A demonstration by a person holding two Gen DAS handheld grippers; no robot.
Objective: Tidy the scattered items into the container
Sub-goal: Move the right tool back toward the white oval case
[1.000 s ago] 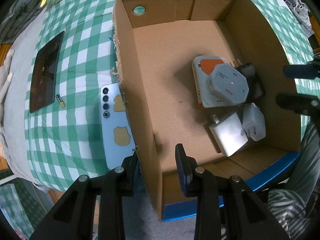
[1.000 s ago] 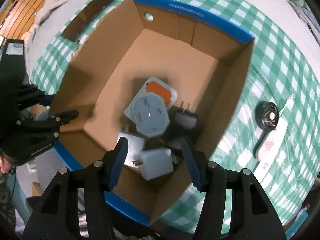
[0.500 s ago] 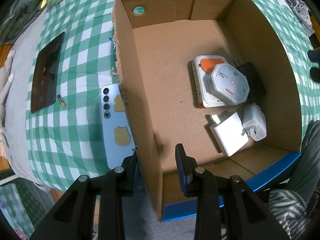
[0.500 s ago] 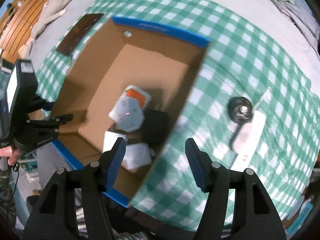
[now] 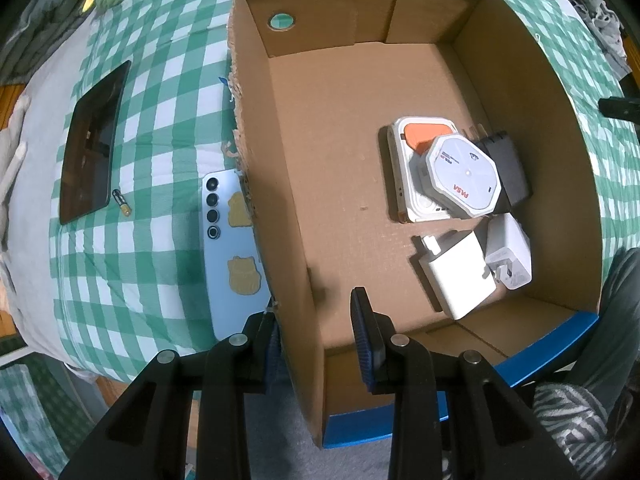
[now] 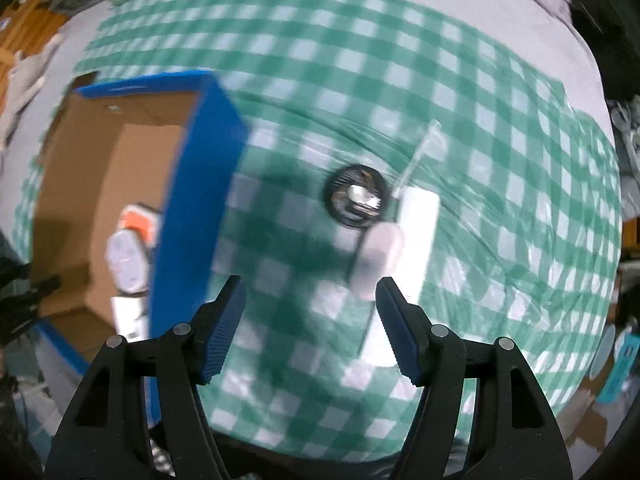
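Meanwhile, the left tool [image 5: 314, 312] clamps the cardboard box [image 5: 280, 200] wall; the right tool [image 6: 310, 306], its jaws just opening and empty, hangs over the checked cloth [image 6: 500, 120] near a round black item [image 6: 356, 200], likely the next pick.

Both wrist cameras look straight down: the left closely into the cardboard box [image 5: 360, 168], the right over the checked cloth [image 6: 480, 120] beside it.

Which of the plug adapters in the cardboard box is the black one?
The black adapter lies nearest the box's right wall, half under the octagonal white device. The other two chargers, and, are white and sit nearer the camera.
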